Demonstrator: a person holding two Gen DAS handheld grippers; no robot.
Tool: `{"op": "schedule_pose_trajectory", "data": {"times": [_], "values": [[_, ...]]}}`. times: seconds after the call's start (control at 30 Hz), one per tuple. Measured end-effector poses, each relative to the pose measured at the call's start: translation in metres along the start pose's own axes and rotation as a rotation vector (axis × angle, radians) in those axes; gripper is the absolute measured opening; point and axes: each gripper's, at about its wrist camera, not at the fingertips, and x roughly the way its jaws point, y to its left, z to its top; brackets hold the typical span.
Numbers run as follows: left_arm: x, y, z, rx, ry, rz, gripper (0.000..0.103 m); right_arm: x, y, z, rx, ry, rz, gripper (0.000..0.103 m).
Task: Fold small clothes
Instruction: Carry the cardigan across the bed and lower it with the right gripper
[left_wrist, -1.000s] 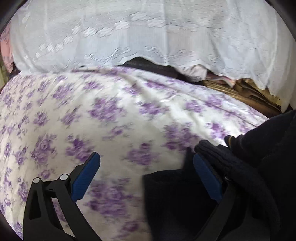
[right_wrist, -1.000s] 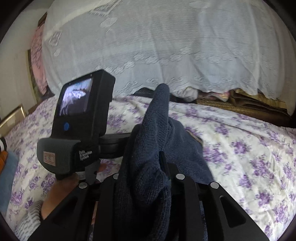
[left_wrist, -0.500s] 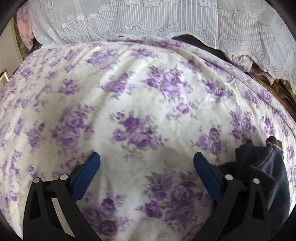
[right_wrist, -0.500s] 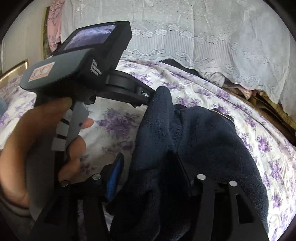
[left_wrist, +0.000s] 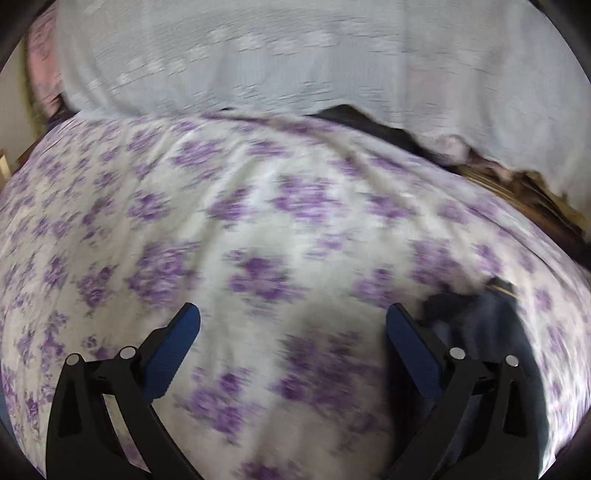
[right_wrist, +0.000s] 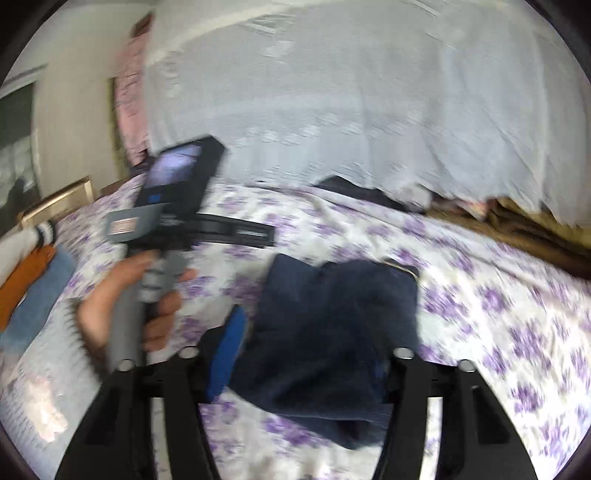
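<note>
The left gripper hangs over the bedsheet, a white cloth printed with purple flowers, and its two blue-padded fingers are spread wide with only sheet showing between them. In the left wrist view a dark navy garment lies on the sheet at about four o'clock, just outside the right-hand finger and partly hidden behind it; whether it touches that finger cannot be told through the motion blur. In the right wrist view the same navy garment sits low in the middle of the frame as a folded, roughly square bundle resting on the bedsheet. The right gripper has its fingers spread on either side of the bundle, the blue pad of one finger visible at the cloth's seven o'clock edge while the other is covered by fabric; the jaws are apart, and whether they press on the cloth cannot be told. At about ten o'clock in this view the person's left hand grips the grey handle of the other gripper unit, whose small screen is lit. At nine o'clock, near the edge, lie an orange cloth and a light blue cloth side by side. A white lace cover drapes across the far side from eleven to two o'clock.
</note>
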Motion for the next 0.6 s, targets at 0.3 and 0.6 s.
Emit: {"op": "schedule_pose_trajectory", "data": {"times": [0.3,0.6], "values": [[0.043,-0.072,-0.042,0.218,0.060,0.006,0.099,0.027,-0.020,-0.052,0.032,0.086,-0.051,0.039],[0.045,-0.062,-0.042,0.162,0.085,-0.038,0.099,0.026,-0.030,-0.059,0.084,0.077,-0.007,0.038]]}}
